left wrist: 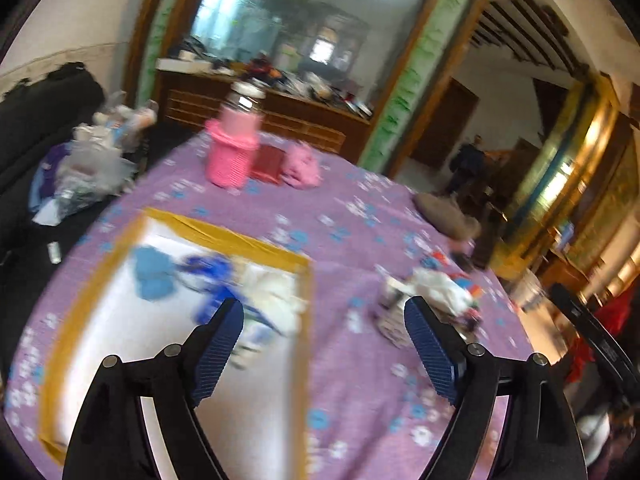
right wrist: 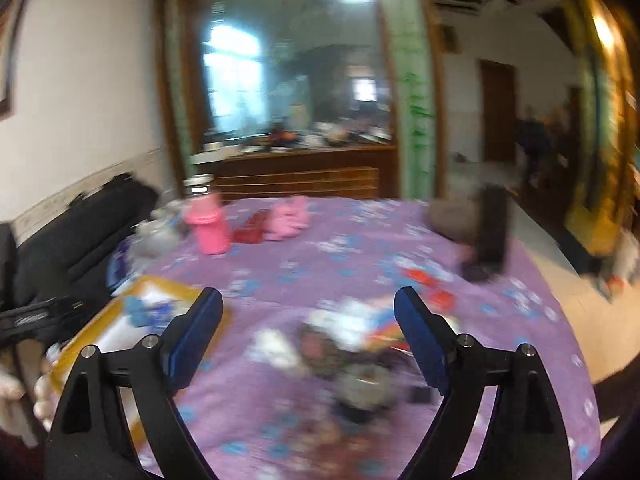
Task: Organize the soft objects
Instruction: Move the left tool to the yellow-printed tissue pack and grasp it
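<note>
Left gripper [left wrist: 324, 322]: jaws wide apart, nothing between the blue ribbed pads; held above the table, angled down toward the right edge of the tray.
Right gripper [right wrist: 308, 312]: jaws likewise wide, empty; held above the loose pile, angled down.

Tray [left wrist: 224, 230]: white bed with a yellow border, lying flat on the cloth at the left. Holds a light blue soft piece [left wrist: 154, 276], a darker blue item [left wrist: 212, 280] and a white fluffy one [left wrist: 276, 292], close together; blur hides whether they touch.

Loose pile [right wrist: 344, 344]: mixed soft items, white, dark and multicoloured, lying on the cloth to the right of the tray and well apart from it. Individual pieces cannot be told apart.

Purple floral tablecloth [left wrist: 360, 216]: covers the whole table.

Far edge: pink basket [left wrist: 232, 156] with a jar standing in it, a dark red box [left wrist: 269, 164] just beside it, a pink plush [left wrist: 302, 166] next along.

Step in hand, as judged: fetching the next piece from the pile for the tray; several already lie there, more remain.

Handling note: pick one piece at the pile's top or edge, lower the open jaws over its bulk and not a loose corner, close firmly since soft stuff compresses, lift clear before crossing so neighbours are not dragged along, and release over bare white bed
</note>
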The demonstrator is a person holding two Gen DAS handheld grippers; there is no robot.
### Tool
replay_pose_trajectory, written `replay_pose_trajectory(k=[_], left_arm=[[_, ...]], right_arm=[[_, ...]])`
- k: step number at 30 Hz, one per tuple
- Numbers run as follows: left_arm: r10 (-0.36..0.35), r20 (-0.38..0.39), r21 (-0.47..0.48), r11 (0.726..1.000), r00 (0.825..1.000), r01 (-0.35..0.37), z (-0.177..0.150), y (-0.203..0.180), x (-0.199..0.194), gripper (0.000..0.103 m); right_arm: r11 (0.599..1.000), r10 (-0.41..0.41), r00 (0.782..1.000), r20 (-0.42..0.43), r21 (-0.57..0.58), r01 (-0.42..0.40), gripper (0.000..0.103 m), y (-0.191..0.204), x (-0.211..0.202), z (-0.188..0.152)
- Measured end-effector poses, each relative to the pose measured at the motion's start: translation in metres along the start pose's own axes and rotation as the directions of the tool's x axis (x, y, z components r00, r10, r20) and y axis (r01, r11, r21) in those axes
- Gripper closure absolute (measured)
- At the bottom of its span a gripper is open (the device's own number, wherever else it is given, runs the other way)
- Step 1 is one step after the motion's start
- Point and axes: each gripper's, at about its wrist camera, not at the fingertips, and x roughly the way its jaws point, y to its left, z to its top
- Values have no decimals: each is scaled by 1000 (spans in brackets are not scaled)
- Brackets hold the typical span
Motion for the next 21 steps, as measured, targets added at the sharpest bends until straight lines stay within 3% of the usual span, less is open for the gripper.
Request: replay_pose_trajectory(k=[4,9,13,18,21], left_arm=[[-21,-85,7,1000,996,22,-17,-25,27,20],[-29,-159,-10,1000,987,28,-23,-43,52,20],[-21,-192,-40,999,981,13,-10,-55,78,20],[45,-171,-10,999,984,-47,14,-80,109,20],[73,-170,15,997,983,-71,20,-101,142,20]], right_arm=[[980,-37,989,-142,189,63,15,-83,26,-16],[940,-60,975,-214,317,127,15,-147,60,-33],[927,-92,973,-210,339,161,15,-169,74,-44],[914,-101,972,-210,367,174,15,-187,85,-61],[890,-25,964,-265,432,142,15,-197,95,-72]])
